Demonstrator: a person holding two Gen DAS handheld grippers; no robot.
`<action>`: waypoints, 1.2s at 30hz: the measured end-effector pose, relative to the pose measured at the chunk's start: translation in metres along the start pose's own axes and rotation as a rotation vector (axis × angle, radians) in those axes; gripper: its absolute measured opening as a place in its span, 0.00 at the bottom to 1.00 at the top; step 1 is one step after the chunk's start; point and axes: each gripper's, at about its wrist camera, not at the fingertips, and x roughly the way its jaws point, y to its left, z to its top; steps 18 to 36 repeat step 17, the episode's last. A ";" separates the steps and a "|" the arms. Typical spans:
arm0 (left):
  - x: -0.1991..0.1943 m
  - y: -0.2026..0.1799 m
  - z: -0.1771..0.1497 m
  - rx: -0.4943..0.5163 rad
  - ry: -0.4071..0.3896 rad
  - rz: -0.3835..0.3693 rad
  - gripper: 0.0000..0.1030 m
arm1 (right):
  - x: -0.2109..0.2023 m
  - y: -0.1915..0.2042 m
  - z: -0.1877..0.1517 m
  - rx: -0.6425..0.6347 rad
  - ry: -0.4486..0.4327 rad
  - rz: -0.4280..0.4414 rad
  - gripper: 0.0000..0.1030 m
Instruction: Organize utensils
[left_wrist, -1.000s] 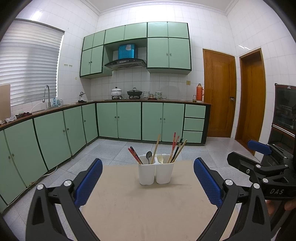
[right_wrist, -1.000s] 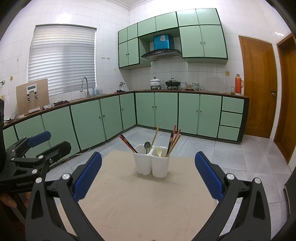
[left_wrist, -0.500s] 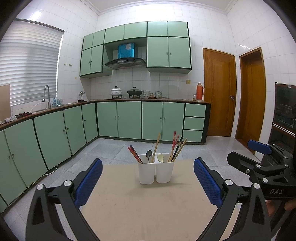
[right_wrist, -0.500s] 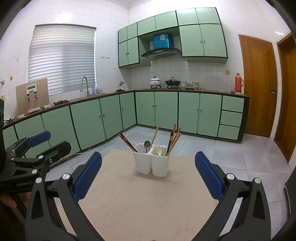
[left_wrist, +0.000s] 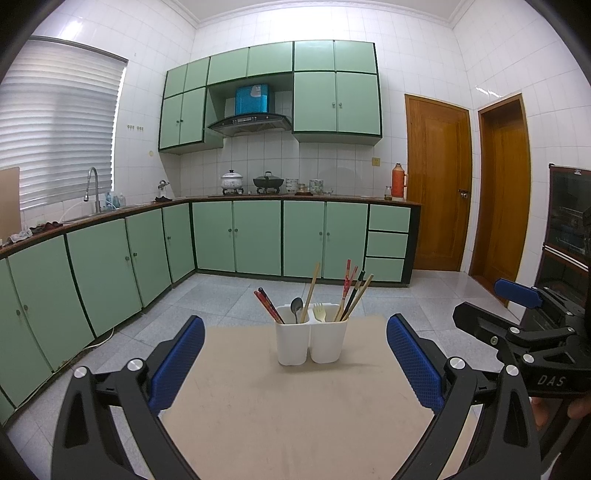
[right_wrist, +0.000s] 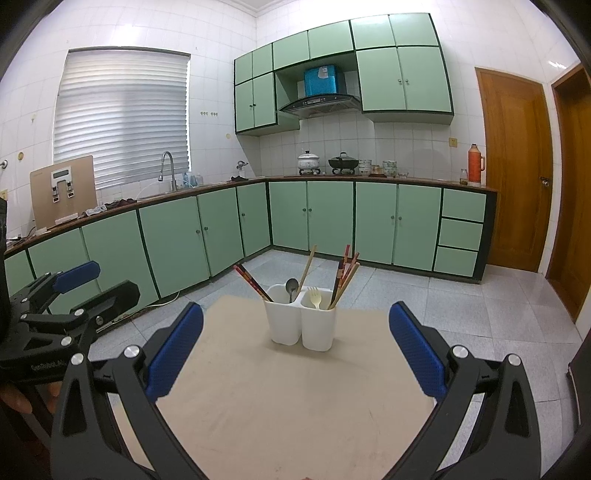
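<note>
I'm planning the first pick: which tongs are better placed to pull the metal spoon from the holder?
Left, narrowly. The spoon stands in the left cup of the holder, nearer the left tongs. The right tongs are equally open and back, so the edge is slight.

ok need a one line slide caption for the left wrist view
Open left gripper faces a white two-compartment utensil holder on a beige table, with the right gripper alongside.

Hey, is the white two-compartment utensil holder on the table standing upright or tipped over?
Upright. The white two-compartment utensil holder sits flat on the beige table, with its chopsticks, spoon and fork poking out the top.
</note>
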 end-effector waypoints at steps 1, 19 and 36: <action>0.001 -0.001 0.000 0.000 0.001 0.000 0.94 | 0.000 0.000 0.000 0.000 0.000 0.000 0.95; 0.003 -0.001 -0.001 -0.001 0.011 0.001 0.94 | 0.002 -0.005 -0.005 0.011 0.012 -0.007 0.95; 0.003 -0.001 -0.001 -0.001 0.011 0.001 0.94 | 0.002 -0.005 -0.005 0.011 0.012 -0.007 0.95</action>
